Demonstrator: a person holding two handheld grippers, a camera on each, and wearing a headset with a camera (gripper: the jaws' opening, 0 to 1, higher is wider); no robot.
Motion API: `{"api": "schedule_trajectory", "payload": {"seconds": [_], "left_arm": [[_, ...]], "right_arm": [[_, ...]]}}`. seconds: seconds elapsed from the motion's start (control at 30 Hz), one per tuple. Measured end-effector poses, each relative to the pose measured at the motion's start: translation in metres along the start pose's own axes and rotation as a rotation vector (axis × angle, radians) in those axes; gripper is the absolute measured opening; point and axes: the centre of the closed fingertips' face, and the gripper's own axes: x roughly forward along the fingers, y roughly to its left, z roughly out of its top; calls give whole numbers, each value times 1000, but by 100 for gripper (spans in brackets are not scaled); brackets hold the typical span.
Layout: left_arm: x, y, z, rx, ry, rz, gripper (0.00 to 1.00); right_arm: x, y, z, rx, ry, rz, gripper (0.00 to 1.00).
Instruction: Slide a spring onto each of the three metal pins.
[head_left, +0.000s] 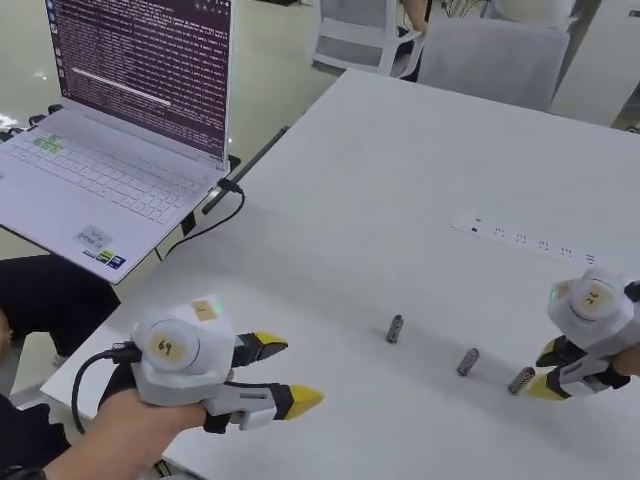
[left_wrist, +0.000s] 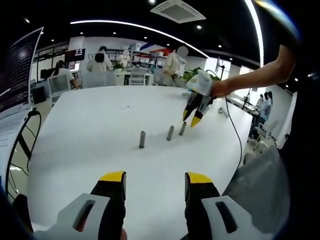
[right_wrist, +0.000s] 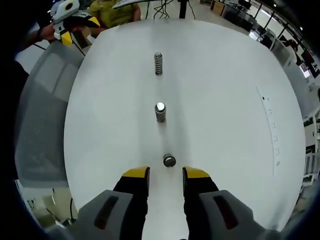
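Where the springs (head_left: 468, 361) stand: upright in a row, right side of the white table (head_left: 400, 180).
Left gripper (head_left: 290, 372): jaws wide, empty, near left.
Right gripper (head_left: 547, 372): jaws parted, empty, just beside the rightmost spring.

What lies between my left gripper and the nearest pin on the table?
Nothing: bare tabletop runs from the left gripper to the nearest pin, as seen in the left gripper view and the head view.

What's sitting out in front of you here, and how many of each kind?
Upright springs: 3
Grippers: 2, the left gripper and the right gripper
Laptop: 1
Power strip: 1
Total: 7
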Motion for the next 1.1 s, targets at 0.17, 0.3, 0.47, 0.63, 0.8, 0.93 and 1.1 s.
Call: {"api": "schedule_trajectory", "payload": {"seconds": [0.17,0.3,0.47,0.63,0.8,0.93,1.1], "left_arm": [[1,-2,1,6,-1,-8,41],[3,-2,3,10,-2,-15,41],[5,-3,6,21,-2,-25,41],[8,-3,8,30,-1,-34,41],[9,-4,10,33,-2,-37,41],[9,-5,12,36,-3,-41,41],[9,-4,14,40,-5,-43,41]], "right_arm": [[-6,-2,-6,79,-47,-21,25],[-13,-1,-8,165,-109,-34,26],[-17,1,-13,258,-184,-48,27],[-24,8,-16,314,-241,-62,29],[-31,14,-16,380,-312,-79,30],[-36,19,-17,410,-352,-88,32],[-46,23,-15,457,-419,-106,34]]}}
